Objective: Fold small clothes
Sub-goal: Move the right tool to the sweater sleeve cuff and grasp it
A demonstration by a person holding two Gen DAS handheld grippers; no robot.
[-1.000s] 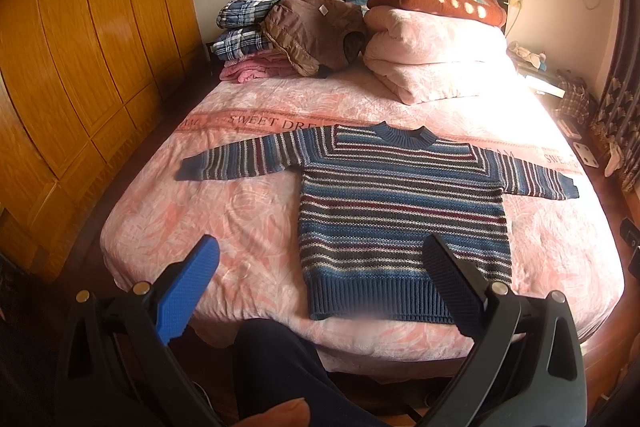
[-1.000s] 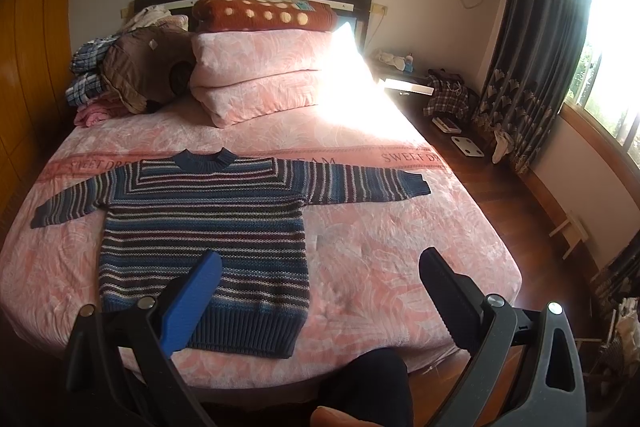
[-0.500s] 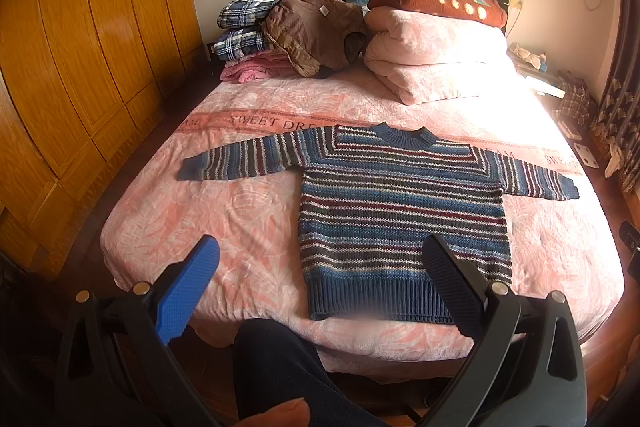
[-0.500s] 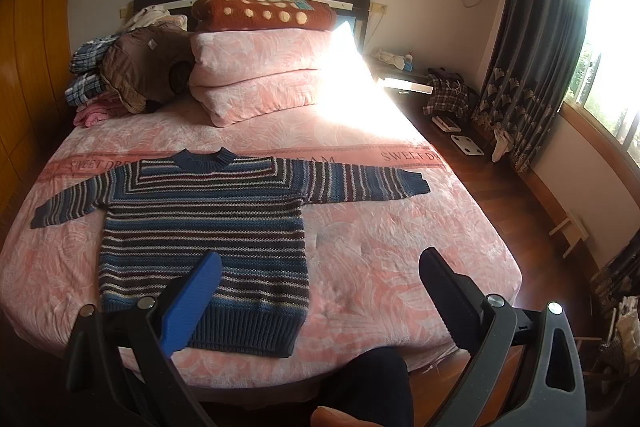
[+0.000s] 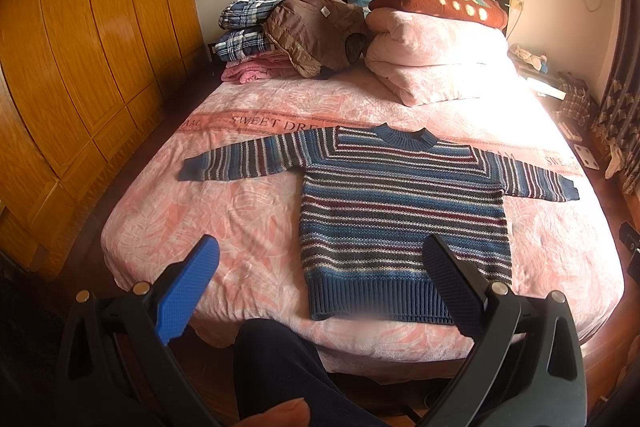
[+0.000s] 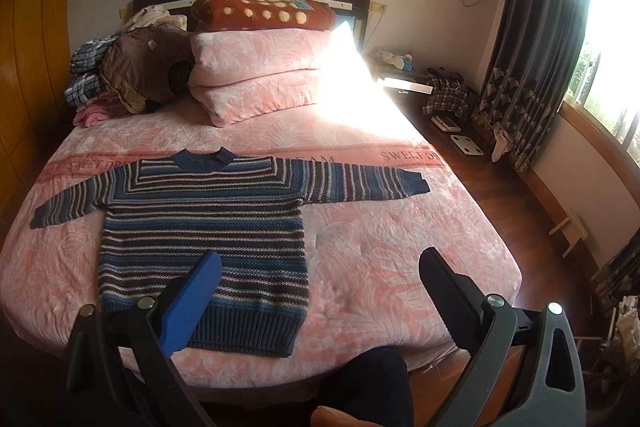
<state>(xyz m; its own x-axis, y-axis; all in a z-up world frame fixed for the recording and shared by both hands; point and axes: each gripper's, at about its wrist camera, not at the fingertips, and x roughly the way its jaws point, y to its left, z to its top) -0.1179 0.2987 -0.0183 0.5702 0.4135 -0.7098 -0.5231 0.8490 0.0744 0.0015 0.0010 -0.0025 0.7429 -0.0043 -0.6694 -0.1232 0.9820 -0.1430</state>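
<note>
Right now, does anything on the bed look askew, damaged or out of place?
Nothing stands out: the blue striped knitted sweater lies flat on the pink patterned bedspread, both sleeves spread. Both tongs, left and right, are open and empty.

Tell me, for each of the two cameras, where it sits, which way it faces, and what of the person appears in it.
Left wrist: on the left gripper, held open at the foot of the bed, facing the headboard; a dark-trousered leg shows below.
Right wrist: on the right gripper, also open, further right, facing the headboard and window; a leg shows.
Both share: the striped sweater lying flat, the pillows, the clothes pile.
</note>
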